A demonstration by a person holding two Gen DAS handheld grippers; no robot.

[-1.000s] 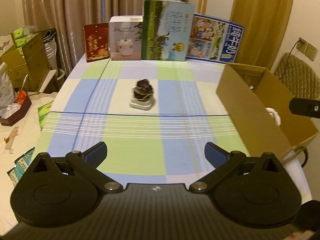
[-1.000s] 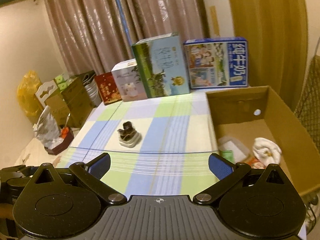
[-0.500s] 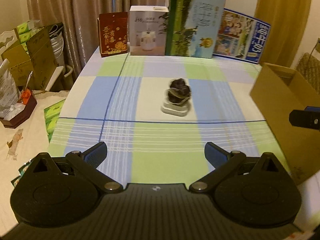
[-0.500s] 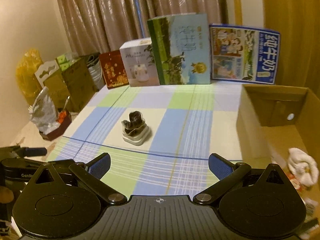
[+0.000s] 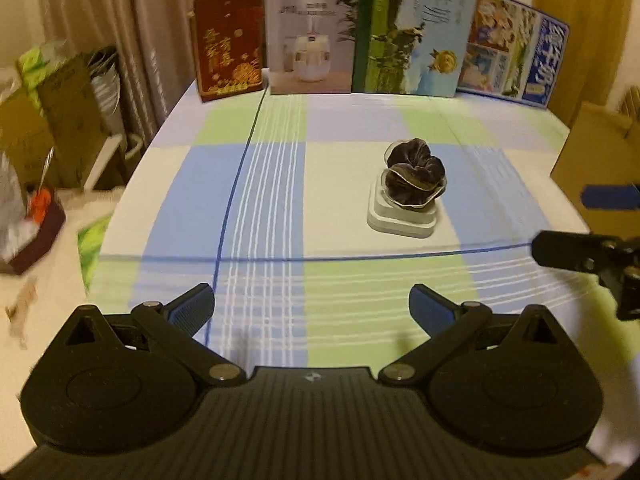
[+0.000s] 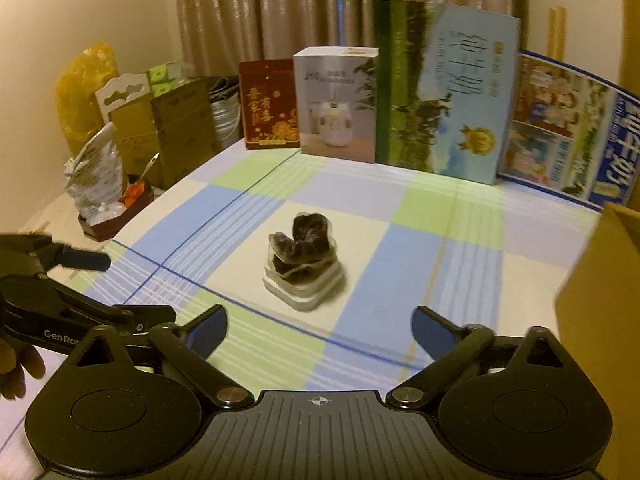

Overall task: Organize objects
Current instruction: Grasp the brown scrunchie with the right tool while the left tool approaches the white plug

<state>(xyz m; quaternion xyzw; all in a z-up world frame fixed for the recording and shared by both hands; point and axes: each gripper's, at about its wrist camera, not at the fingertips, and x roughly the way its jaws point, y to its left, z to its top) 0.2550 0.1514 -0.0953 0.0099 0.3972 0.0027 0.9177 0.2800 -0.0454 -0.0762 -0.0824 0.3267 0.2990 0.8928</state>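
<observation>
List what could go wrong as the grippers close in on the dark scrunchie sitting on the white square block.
1. The scrunchie only rests loosely on the white block; a grab at one may knock the other off.
2. The right gripper is closing with nothing between its jaws, so it may arrive too narrow.
3. The left gripper is near it, so the two could collide.

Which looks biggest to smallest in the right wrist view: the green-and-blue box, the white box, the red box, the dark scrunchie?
1. green-and-blue box
2. white box
3. red box
4. dark scrunchie

The scrunchie lies nearer the camera and still looks smallest.
</observation>
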